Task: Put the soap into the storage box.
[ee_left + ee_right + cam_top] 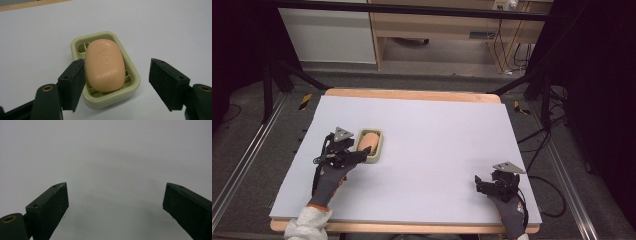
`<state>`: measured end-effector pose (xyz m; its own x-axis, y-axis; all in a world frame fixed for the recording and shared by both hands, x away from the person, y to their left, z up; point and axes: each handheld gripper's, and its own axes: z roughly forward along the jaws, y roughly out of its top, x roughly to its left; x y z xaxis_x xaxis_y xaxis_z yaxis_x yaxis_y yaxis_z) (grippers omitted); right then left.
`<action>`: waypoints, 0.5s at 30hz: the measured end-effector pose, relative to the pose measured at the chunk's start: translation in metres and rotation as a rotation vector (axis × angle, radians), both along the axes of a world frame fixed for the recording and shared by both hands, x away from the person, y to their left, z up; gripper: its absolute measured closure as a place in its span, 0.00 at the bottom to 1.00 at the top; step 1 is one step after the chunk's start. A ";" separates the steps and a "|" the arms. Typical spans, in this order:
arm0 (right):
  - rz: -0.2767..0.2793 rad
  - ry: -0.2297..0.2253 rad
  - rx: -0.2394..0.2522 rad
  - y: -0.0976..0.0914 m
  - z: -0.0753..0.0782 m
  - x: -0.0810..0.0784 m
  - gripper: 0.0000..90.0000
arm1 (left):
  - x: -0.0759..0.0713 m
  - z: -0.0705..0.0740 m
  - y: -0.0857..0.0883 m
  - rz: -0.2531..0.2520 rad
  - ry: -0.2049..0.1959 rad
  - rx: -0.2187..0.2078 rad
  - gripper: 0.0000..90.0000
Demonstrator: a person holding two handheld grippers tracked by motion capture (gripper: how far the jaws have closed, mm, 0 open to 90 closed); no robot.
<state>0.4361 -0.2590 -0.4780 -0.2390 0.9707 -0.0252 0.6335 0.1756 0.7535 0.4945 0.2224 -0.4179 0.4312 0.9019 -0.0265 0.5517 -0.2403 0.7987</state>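
Left claw wide open, holding nothing, straddling peach soap bar lying in pale green soap dish at frame centre of left gripper view; left jaw close by the bar's side, right jaw well apart. In high view, dish left of centre on white tabletop. Right claw also wide open, empty, idle over bare tabletop at lower right. Step: lining up to grasp the soap. Next probably: settle lower, centre, close on the bar's long sides without catching the dish rim; slippery bar could squirt out.
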 end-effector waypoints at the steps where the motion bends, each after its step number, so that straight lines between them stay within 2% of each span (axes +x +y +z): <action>1: -0.004 0.000 0.003 0.000 0.000 0.000 0.07 | -0.003 -0.001 0.002 0.000 -0.006 0.000 0.32; 5: -0.011 0.002 0.005 -0.001 0.000 0.000 0.07 | -0.010 -0.003 0.007 0.009 -0.029 0.017 0.30; 9: -0.010 -0.001 0.004 -0.003 0.000 0.000 0.07 | -0.017 -0.007 0.016 0.016 -0.033 0.007 0.30; 12: -0.014 0.001 0.005 -0.003 0.000 0.000 0.07 | -0.023 -0.012 0.022 0.029 -0.038 0.029 0.28; 15: -0.015 0.001 0.003 -0.004 0.000 0.000 0.07 | -0.027 -0.018 0.030 0.041 -0.029 0.030 0.28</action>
